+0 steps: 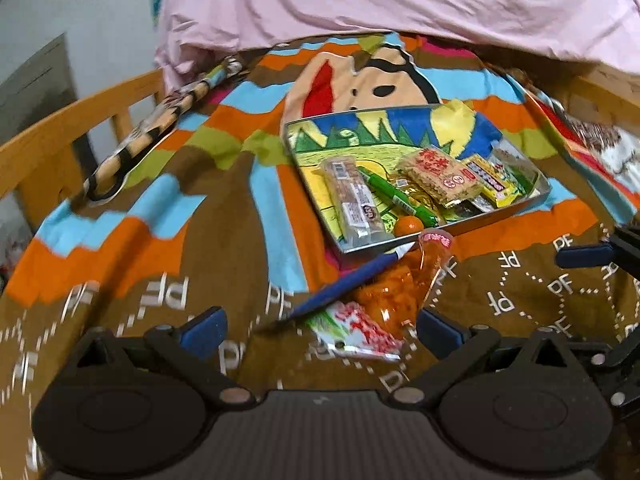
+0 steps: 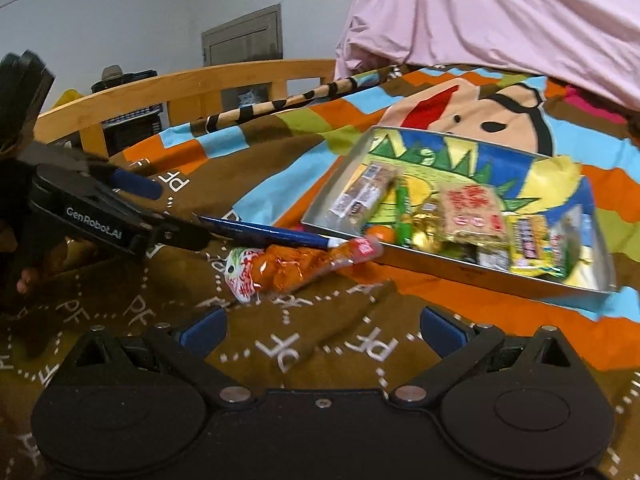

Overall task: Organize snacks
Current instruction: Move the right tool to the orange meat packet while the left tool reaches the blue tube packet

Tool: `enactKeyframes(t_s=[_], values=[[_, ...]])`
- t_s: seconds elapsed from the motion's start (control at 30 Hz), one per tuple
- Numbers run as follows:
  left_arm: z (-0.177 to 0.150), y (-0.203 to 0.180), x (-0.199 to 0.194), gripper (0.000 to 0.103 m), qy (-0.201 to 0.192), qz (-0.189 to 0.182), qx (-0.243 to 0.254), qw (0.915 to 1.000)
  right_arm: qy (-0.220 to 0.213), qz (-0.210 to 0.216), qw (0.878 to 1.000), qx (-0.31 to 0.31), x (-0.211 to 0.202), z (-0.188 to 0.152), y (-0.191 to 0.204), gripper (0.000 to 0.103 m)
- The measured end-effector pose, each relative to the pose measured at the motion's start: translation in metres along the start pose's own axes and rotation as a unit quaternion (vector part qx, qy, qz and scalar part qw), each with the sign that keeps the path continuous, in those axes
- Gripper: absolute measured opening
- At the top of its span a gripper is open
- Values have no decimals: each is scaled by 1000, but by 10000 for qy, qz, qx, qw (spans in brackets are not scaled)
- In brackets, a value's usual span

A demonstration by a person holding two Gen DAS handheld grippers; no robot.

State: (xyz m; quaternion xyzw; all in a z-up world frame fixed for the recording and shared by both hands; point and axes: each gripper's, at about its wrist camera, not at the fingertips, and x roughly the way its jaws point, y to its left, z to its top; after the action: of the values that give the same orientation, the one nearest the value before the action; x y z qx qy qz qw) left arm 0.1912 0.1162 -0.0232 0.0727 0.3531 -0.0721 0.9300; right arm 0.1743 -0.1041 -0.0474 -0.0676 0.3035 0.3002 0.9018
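Note:
A metal tray [image 1: 536, 196] [image 2: 460, 270] with a cartoon-printed bottom lies on the blanket and holds several snack packets, a green pen [image 1: 400, 198] and a small orange ball [image 1: 408, 226]. An orange snack packet [image 1: 390, 300] [image 2: 296, 268] lies on the blanket just in front of the tray, beside a blue pen [image 1: 344, 286] [image 2: 268, 232]. My left gripper [image 1: 320, 330] is open, its pads on either side of the orange packet's near end; it also shows in the right wrist view [image 2: 168, 208]. My right gripper [image 2: 322, 330] is open and empty, short of the packet.
A colourful cartoon blanket [image 1: 224, 128] covers the bed. A wooden rail [image 1: 60, 128] [image 2: 192, 84] runs along the left. A pink cloth [image 1: 400, 0] hangs behind. A striped stick [image 1: 160, 120] lies at the left of the blanket.

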Motion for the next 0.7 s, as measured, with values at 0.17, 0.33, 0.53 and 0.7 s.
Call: enactKeyframes(t_s=[0.17, 0.33, 0.53, 0.7], values=[[12, 3, 22, 103, 38, -11, 331, 9994, 113, 144, 9998, 9, 31, 6, 1, 102], [16, 16, 38, 103, 76, 26, 265, 9996, 174, 210, 9995, 131, 52, 7, -3, 102], [19, 24, 49, 103, 162, -153, 379, 9990, 229, 335, 9987, 306, 69, 9, -7, 102], [22, 21, 56, 103, 317, -313, 745, 9962, 232, 514, 9981, 267, 81, 10, -4, 102]])
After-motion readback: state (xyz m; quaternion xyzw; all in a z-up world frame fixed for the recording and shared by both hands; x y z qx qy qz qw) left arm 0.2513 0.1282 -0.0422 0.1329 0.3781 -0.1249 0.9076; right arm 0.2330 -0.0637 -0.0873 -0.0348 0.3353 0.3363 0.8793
